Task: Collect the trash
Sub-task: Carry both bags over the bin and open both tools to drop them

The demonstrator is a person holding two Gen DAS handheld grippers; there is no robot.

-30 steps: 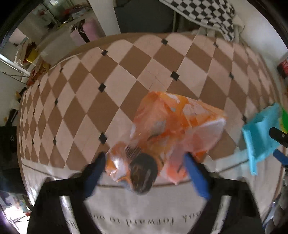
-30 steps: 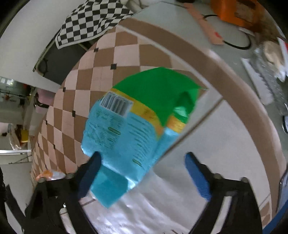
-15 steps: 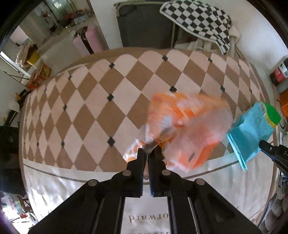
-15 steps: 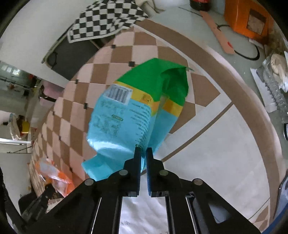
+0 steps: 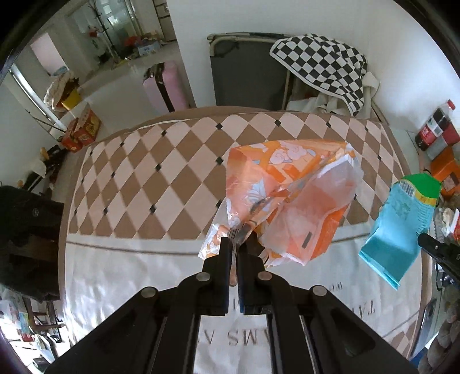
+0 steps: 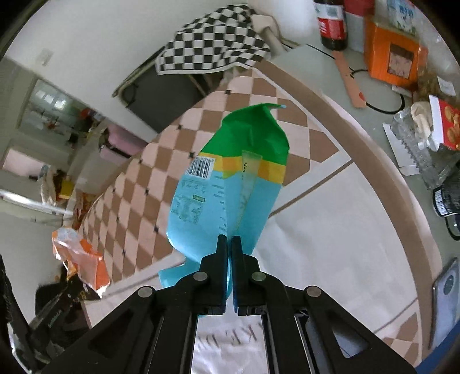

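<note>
My left gripper point(image 5: 237, 243) is shut on the crumpled neck of an orange and clear plastic wrapper point(image 5: 287, 198) and holds it above the checkered rug point(image 5: 149, 178). My right gripper point(image 6: 229, 240) is shut on the lower edge of a blue, yellow and green snack bag point(image 6: 227, 184), held up over the rug point(image 6: 330, 230). The blue bag also shows at the right of the left wrist view point(image 5: 402, 224). The orange wrapper also shows at the left of the right wrist view point(image 6: 77, 253).
A folding cot with a checkered cloth point(image 5: 322, 63) stands beyond the rug. A cola bottle point(image 6: 330, 23), an orange box point(image 6: 391, 57), a clear tray point(image 6: 414, 143) and a phone point(image 6: 445, 287) lie on the floor at the right. A pink suitcase point(image 5: 164, 89) stands at the back.
Both grippers were open around the wrappers, then closed on them. Both have since lifted their wrappers higher off the rug.
</note>
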